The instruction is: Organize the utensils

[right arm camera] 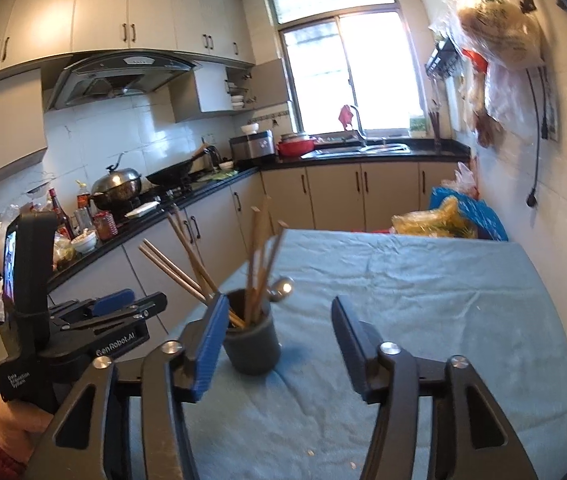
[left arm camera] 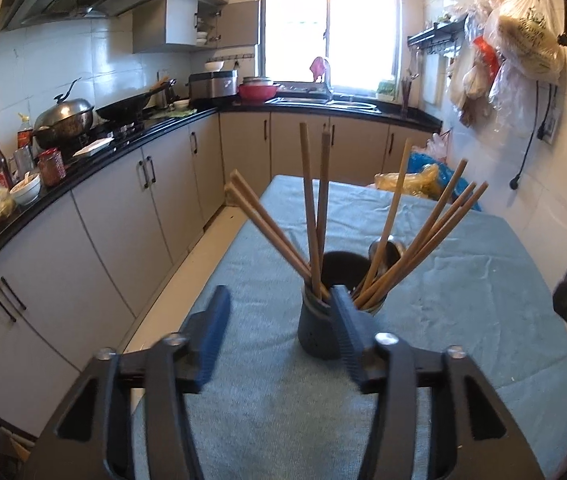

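I had both hand-held grippers, left (left arm camera: 281,334) and right (right arm camera: 279,344), with jaws apart and gripping nothing, close around the holder (left arm camera: 325,328) on the counter (left arm camera: 463,304). The chopsticks (left arm camera: 423,240) splayed wide above the holder, so I judged any sideways nudge could topple it and scatter them.

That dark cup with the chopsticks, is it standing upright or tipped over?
Upright: the dark cup stands on its base on the blue tablecloth, chopsticks fanning out above its rim.
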`<state>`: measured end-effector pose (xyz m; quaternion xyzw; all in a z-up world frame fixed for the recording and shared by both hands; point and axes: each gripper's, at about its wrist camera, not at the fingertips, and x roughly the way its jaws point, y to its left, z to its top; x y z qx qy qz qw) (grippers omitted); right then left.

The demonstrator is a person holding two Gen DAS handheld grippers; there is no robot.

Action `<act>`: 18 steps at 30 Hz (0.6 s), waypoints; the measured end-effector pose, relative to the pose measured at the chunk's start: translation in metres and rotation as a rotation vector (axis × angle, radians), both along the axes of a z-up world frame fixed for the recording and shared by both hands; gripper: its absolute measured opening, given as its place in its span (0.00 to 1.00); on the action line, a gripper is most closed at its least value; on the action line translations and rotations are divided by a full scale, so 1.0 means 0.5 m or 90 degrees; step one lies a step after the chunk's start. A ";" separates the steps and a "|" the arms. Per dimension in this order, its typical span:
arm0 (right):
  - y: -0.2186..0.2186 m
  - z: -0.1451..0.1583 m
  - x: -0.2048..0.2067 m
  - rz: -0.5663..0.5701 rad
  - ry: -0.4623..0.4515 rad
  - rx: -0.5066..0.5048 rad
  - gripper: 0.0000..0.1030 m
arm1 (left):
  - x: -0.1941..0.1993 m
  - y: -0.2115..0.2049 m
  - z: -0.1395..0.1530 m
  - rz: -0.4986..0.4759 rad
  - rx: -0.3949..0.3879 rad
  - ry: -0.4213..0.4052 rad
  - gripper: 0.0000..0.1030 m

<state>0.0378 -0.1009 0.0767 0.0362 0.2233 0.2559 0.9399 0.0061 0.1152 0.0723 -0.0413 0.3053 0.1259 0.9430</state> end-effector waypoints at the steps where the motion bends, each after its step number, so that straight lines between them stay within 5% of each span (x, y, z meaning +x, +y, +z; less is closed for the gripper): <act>1: -0.004 -0.008 0.001 -0.005 0.007 -0.005 0.66 | -0.001 -0.003 -0.006 0.009 0.002 0.002 0.59; 3: -0.006 -0.025 0.002 -0.020 0.021 -0.030 0.73 | -0.006 -0.009 -0.019 0.018 0.006 0.010 0.71; 8: 0.001 -0.078 -0.003 -0.040 0.047 -0.106 0.85 | -0.039 -0.022 -0.063 0.040 0.014 0.026 0.84; 18: 0.015 -0.180 -0.036 -0.062 0.088 -0.209 0.92 | -0.098 -0.024 -0.153 0.098 0.047 0.089 0.91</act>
